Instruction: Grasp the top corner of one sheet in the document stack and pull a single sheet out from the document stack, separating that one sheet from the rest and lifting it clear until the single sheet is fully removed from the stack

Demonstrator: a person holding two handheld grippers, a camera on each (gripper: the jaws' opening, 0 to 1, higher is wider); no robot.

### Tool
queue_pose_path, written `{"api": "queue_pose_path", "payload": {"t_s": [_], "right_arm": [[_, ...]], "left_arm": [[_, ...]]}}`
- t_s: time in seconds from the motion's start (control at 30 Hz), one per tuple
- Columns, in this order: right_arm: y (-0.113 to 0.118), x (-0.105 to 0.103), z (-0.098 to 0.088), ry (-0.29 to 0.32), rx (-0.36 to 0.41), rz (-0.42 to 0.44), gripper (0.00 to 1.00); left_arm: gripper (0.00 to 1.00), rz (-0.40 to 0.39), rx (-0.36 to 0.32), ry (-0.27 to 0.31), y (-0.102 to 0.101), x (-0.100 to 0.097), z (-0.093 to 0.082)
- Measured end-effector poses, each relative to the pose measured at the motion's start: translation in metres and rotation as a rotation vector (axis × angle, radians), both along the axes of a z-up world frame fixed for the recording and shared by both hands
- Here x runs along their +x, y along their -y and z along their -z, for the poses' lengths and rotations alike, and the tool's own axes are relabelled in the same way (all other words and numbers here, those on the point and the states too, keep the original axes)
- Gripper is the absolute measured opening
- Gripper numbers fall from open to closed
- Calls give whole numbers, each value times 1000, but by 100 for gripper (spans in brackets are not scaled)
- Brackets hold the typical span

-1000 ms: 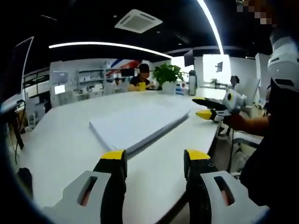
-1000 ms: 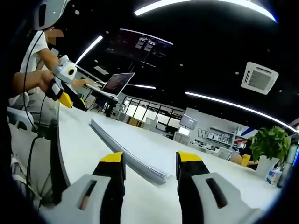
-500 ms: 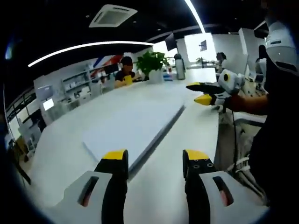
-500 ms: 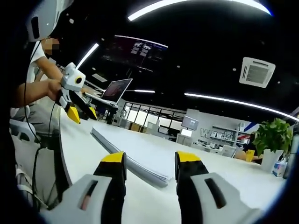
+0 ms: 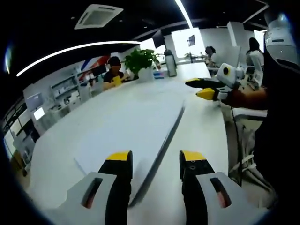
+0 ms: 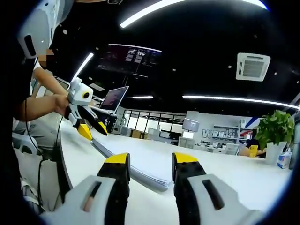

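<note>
The document stack (image 5: pixel 136 126) is white with a grey edge, lying on a white desk (image 5: pixel 206 126). The left gripper (image 5: pixel 154 161) has black fingers (image 5: pixel 119 159) capped in yellow on a pale grey body; the right gripper (image 6: pixel 149 164) is coloured the same. Beyond the document stack, a green plant (image 5: pixel 139 60) stands in a white pot.

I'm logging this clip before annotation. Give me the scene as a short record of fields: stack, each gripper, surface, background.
stack: document stack lying flat, no sheet lifted
left gripper: left gripper open, over the stack's near end, holding nothing
right gripper: right gripper open, at the stack's corner, holding nothing
surface: white table
background: potted plant, laptop
</note>
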State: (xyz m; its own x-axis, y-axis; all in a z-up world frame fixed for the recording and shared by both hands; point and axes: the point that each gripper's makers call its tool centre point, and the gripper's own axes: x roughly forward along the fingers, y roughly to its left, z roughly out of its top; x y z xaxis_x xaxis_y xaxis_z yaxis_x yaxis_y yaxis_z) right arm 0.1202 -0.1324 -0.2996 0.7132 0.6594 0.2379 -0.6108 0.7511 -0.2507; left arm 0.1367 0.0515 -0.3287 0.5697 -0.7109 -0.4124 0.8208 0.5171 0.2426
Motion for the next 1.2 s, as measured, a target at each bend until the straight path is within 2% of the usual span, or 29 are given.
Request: {"api": "queue_pose_path", "payload": {"t_s": [0.17, 0.43, 0.73, 0.83, 1.03, 1.2], "right_arm": [[0, 1, -1, -4, 8, 5, 34], [2, 2, -4, -21, 28, 2, 34], [3, 1, -7, -25, 42, 3, 32], [3, 2, -8, -22, 36, 8, 32], [4, 3, -10, -19, 45, 17, 31], [3, 2, -10, -18, 38, 15, 31]], "left_arm": [[34, 32, 56, 12, 7, 7, 8], [32, 76, 80, 10, 16, 14, 12], [28, 115, 182, 23, 17, 18, 23], [25, 115, 181, 45, 17, 21, 21], [25, 114, 160, 27, 15, 21, 21], [25, 122, 169, 43, 15, 21, 21]]}}
